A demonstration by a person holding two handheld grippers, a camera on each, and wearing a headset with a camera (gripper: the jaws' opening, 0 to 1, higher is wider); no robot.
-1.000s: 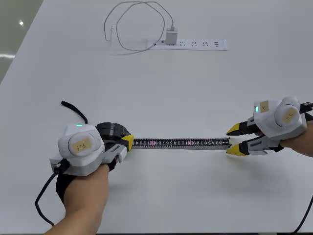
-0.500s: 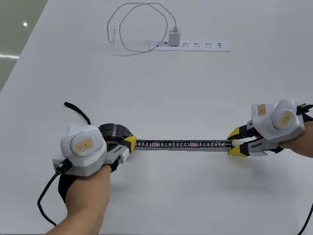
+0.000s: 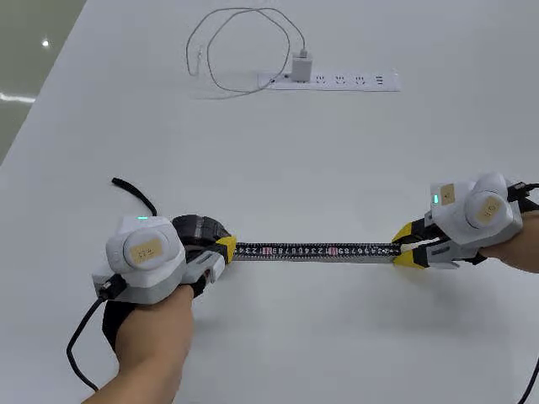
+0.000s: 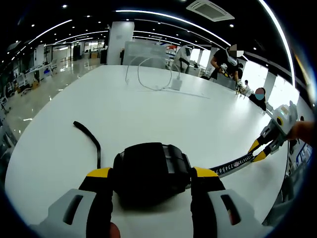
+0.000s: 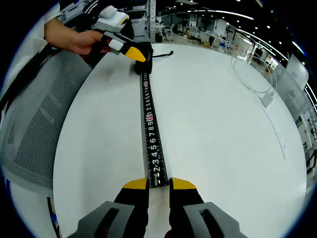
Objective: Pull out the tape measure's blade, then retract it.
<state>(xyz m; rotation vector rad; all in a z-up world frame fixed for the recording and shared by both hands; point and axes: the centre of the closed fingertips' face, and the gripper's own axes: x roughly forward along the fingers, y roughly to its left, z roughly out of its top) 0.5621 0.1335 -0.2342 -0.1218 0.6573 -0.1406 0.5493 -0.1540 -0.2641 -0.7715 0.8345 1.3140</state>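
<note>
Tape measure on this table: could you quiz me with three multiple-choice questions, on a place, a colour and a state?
1. Where does the power strip lie?
A. At the far side of the table
B. On the floor
C. On a chair

2. What colour are the grippers' fingertips?
A. Red
B. Yellow
C. Green

3. How is the blade?
A. Wound in
B. Pulled out
C. Snapped

A: it lies beyond the tape measure case, near the far edge.
B: the tips are yellow.
B: it spans from the left gripper to the right gripper.
</note>
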